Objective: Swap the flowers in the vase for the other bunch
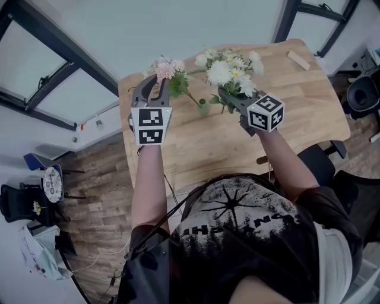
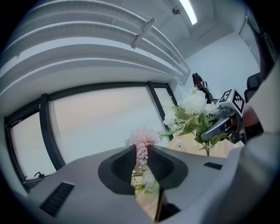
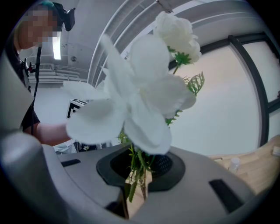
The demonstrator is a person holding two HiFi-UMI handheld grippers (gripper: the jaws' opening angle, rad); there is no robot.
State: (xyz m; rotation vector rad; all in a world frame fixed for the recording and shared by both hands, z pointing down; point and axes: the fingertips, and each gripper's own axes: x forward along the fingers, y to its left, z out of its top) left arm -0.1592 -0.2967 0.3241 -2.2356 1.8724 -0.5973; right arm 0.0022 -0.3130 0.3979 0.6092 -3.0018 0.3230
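Vase, small pale-green (image 1: 203,107), on light wood table (image 1: 297,110), low btw tongs. L gripper (image 1: 159,83) pinching pink-flower bunch (image 1: 167,68); R gripper (image 1: 230,98) pinching white-flower bunch (image 1: 228,71), prob. nearer vase.

pale wooden table (image 1: 202,151) on dark plank floor (image 1: 98,196). black-framed windows (image 1: 56,74) beyond the table's far edge. black office chair (image 1: 361,95) off its right edge. ceiling strip light (image 2: 190,11) lit overhead.
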